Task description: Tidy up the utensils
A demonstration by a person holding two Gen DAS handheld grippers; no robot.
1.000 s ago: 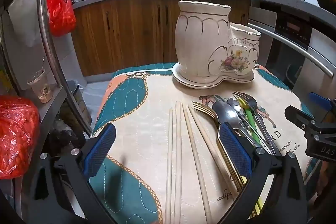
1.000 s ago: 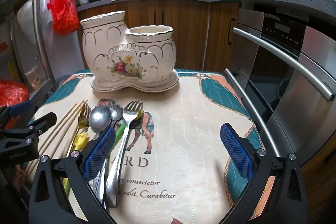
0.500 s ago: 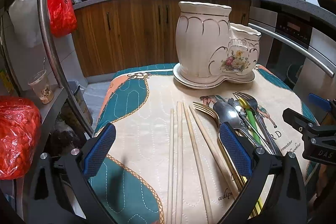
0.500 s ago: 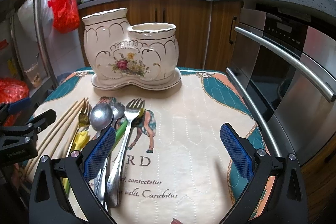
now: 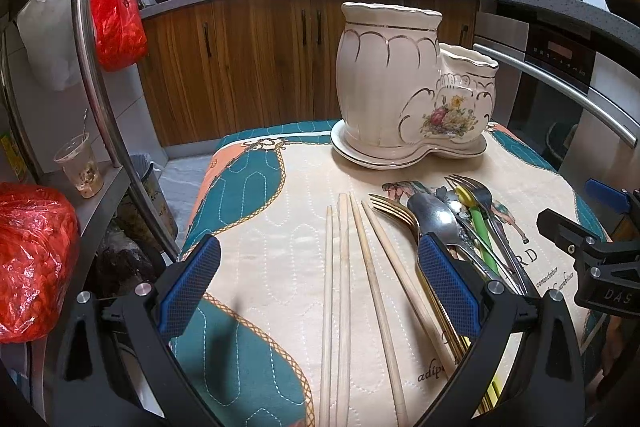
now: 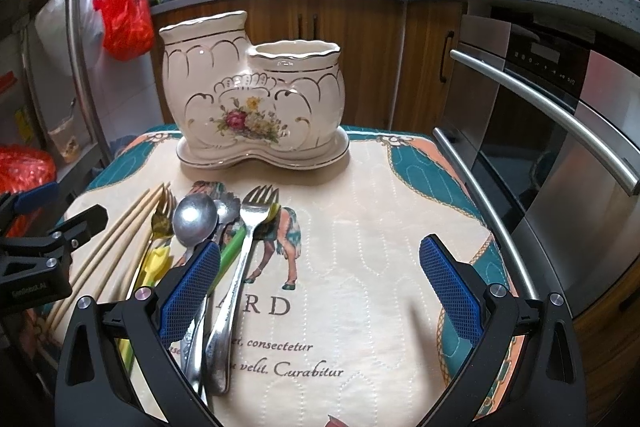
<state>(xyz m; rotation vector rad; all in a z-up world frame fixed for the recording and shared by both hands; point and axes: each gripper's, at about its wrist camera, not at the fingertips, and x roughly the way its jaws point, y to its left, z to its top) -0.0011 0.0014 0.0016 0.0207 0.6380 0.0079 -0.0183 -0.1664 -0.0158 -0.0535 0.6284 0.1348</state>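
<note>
Here, in the left wrist view, the left tool [image 5: 318, 291] hangs above the quilted mat [image 5: 280, 227] on the table with its blue pads wide apart and nothing between them. Four wooden chopsticks [image 5: 348, 267] lie on the mat in the gap between the fingers, running lengthwise away from the camera. Just to their right is a heap of cutlery: a gold fork [image 5: 394, 213], a steel spoon [image 5: 434, 217] and a green-handled piece [image 5: 480, 231] (its head is hidden by the others). Beyond them the cream ceramic holder [image 5: 404, 87] stands upright on its saucer at the far end of the mat, both of its compartments showing no utensils. The right tool [image 5: 592, 251] shows at the right edge.

In the right wrist view, the right tool [image 6: 320, 291] is likewise spread open and empty above bare mat. A steel fork [image 6: 250, 227] and the spoon lie by its left finger, the chopsticks further left, the holder behind.
</note>
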